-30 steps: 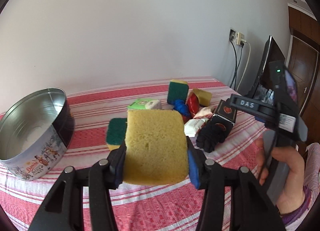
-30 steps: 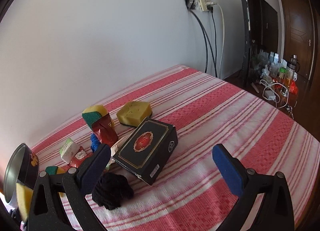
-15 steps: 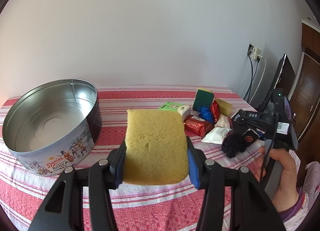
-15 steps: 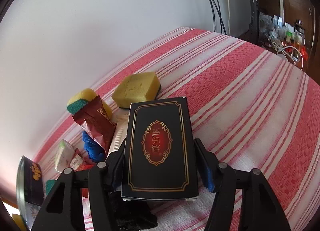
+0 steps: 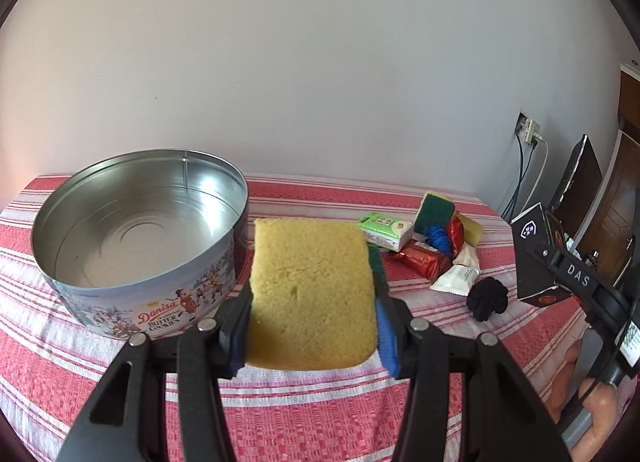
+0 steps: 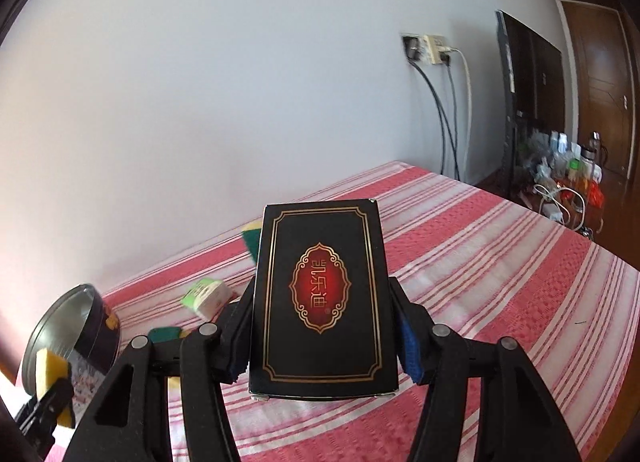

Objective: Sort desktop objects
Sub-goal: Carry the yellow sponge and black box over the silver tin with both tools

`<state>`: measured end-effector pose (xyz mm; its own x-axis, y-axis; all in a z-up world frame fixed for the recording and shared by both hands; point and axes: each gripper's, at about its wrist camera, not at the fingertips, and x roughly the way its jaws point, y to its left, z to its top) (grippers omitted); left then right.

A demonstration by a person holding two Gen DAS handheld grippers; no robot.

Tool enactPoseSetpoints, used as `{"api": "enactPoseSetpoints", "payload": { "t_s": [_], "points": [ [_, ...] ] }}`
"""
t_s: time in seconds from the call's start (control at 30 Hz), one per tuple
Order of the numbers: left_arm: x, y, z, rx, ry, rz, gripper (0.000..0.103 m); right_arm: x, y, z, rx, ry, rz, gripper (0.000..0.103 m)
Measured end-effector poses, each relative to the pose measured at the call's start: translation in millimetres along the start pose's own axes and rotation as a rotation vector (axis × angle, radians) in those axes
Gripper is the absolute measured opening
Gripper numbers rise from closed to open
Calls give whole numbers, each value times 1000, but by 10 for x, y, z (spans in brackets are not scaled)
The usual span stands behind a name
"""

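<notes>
Left wrist view: left tongs point(image 5: 312, 298) clamp the sponge point(image 5: 311, 294) beside the tin point(image 5: 140, 230), likely its destination, while right tongs point(image 6: 322, 322) clamp the black box point(image 6: 322, 294).

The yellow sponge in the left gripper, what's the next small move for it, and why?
Probably carry the sponge a little to the left, over the open cookie tin, then let go. The left gripper already clamps it clear of the cloth, and the tin sits just beside it with nothing in it. The right gripper is busy holding the black box.
</notes>
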<state>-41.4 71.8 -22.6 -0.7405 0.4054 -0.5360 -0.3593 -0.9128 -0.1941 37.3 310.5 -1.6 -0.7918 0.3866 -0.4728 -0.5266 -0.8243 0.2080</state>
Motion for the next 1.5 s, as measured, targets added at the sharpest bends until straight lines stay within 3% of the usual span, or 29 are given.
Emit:
{"api": "enactPoseSetpoints", "payload": {
  "t_s": [0.27,1.03,1.5],
  "points": [
    [-126,180,6,-14,-20,58,50,-189,579,-241,-115,16,129,61],
    [-418,686,53,-69,-82,140,50,-381,1218,-365,-224,22,266,61],
    [-545,1332,342,-99,-143,309,50,-342,1961,-382,-307,17,413,61]
  ]
}}
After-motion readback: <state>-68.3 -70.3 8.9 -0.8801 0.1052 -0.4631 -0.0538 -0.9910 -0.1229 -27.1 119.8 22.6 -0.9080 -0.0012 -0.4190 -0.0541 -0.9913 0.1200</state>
